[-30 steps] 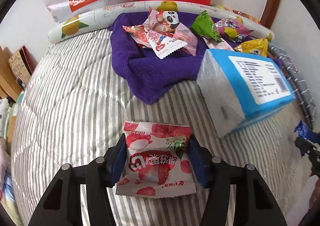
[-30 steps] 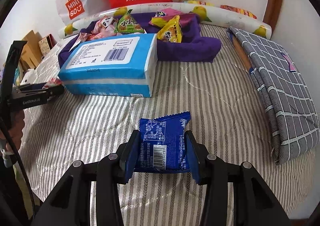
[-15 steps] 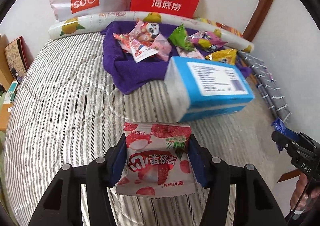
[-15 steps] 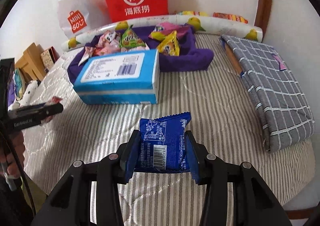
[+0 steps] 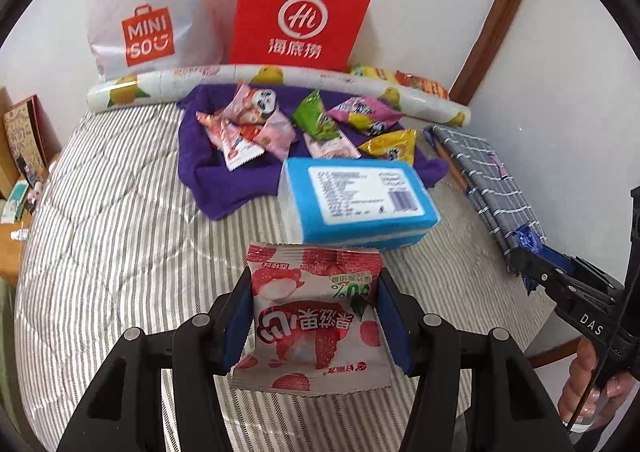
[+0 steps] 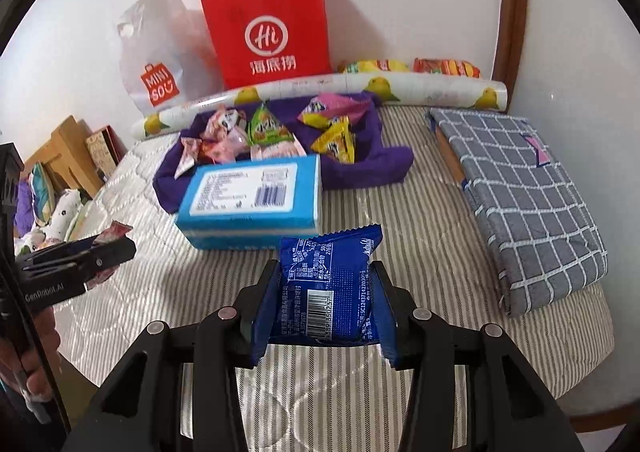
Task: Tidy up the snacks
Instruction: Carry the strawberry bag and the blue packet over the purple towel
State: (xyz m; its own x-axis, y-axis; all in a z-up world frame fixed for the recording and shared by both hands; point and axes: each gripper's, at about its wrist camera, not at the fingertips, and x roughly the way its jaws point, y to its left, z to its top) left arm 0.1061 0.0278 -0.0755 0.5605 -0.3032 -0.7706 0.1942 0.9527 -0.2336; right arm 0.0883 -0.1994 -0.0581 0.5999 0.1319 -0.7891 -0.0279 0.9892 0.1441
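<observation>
- Two packets were up off the bed at once, one in each gripper, and the left wrist view opened on the left gripper (image 5: 314, 312) pinching a red-and-white lychee snack packet (image 5: 312, 316) by its two side edges, pads pressed flat on it.
- Ahead of it in that same view lay the blue tissue pack (image 5: 356, 199), its long axis running across the frame, and just behind that the purple cloth (image 5: 208, 171) with the loose snack pile (image 5: 304, 123) on it; the pile was straight ahead and a touch left of the held packet.
- Off at the right edge, the right gripper (image 5: 532, 264) showed side-on with a scrap of blue wrapper at its tip.
- Over to the right wrist view: the right gripper (image 6: 326, 292) was clamped on a blue snack packet (image 6: 332, 288), barcode up, long side pointing away from the camera.
- From here the tissue pack (image 6: 252, 195) sat just ahead-left, the snack pile (image 6: 272, 131) beyond it on the cloth, the grey checked fabric (image 6: 520, 191) off right.
- My call: both hands stood about equally far from the pile, the left with the straighter line; either packet had to clear the tissue pack first.
</observation>
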